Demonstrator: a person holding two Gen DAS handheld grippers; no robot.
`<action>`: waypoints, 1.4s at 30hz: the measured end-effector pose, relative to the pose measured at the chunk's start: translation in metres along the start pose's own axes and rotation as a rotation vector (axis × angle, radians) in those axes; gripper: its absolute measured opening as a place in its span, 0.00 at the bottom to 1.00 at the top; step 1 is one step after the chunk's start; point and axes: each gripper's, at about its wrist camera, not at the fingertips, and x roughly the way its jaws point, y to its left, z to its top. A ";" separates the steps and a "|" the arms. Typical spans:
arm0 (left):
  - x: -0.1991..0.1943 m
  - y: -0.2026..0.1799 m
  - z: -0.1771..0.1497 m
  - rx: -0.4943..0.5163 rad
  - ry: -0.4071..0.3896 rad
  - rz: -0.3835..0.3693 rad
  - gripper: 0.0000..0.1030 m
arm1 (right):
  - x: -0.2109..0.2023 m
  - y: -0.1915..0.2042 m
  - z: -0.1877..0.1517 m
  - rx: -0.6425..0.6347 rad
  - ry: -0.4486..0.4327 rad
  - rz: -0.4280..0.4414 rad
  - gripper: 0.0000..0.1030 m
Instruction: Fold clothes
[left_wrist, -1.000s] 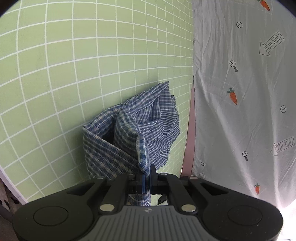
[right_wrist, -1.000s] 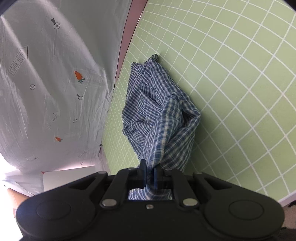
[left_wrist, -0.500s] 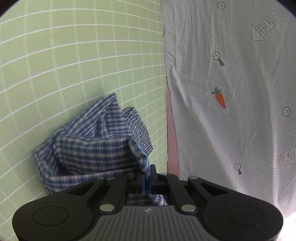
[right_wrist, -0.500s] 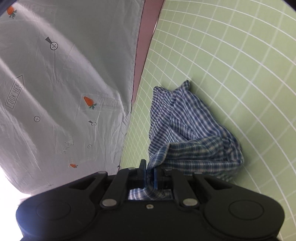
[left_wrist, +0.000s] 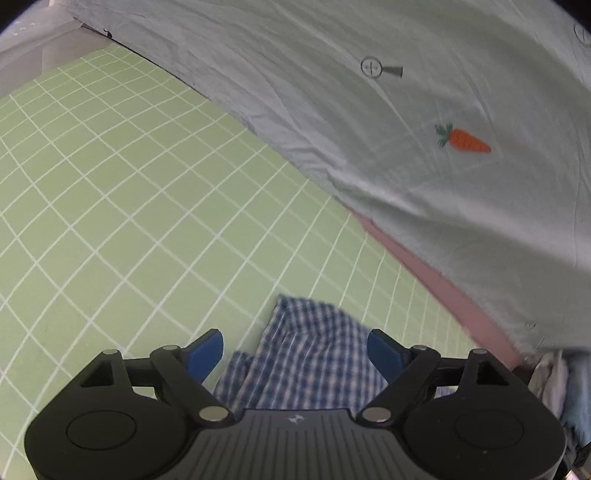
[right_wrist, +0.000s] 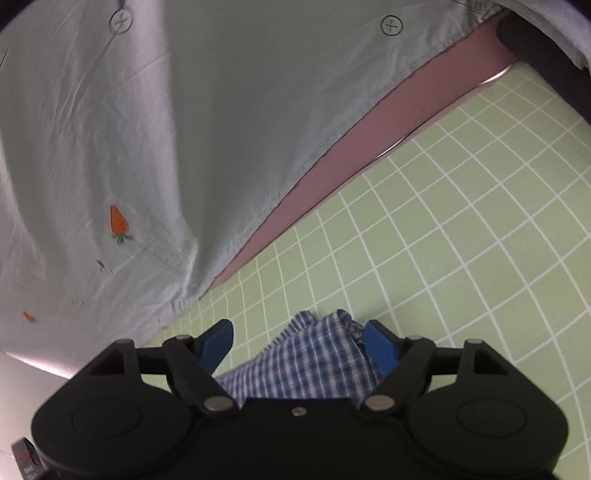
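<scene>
A blue and white checked garment (left_wrist: 306, 354) lies bunched on the green grid mat (left_wrist: 129, 206). My left gripper (left_wrist: 295, 349) is open, its blue pads (left_wrist: 205, 350) spread on either side of the cloth, not gripping it. In the right wrist view the same garment (right_wrist: 306, 358) lies between the open jaws of my right gripper (right_wrist: 299, 341). Its right blue pad (right_wrist: 378, 347) is close beside the cloth edge. Most of the garment is hidden behind the gripper bodies.
A white sheet with carrot prints (left_wrist: 424, 129) hangs along the mat's far edge, also in the right wrist view (right_wrist: 129, 147). A pink strip (right_wrist: 354, 158) runs between sheet and mat. Some pale cloth (left_wrist: 554, 376) lies at the far right.
Both grippers were shut on the checked garment and holding it up; now both are open and the garment lies on the mat. Both cameras have tilted towards the sheet.
</scene>
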 end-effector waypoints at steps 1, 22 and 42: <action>0.003 0.001 -0.008 0.031 0.024 0.015 0.84 | 0.001 -0.002 -0.008 -0.017 0.013 0.003 0.81; 0.052 0.001 -0.058 0.254 0.157 0.008 0.94 | 0.030 -0.021 -0.065 -0.122 0.148 -0.071 0.98; 0.023 -0.005 -0.115 0.168 0.235 -0.208 0.29 | 0.033 0.035 -0.125 -0.288 0.246 0.043 0.33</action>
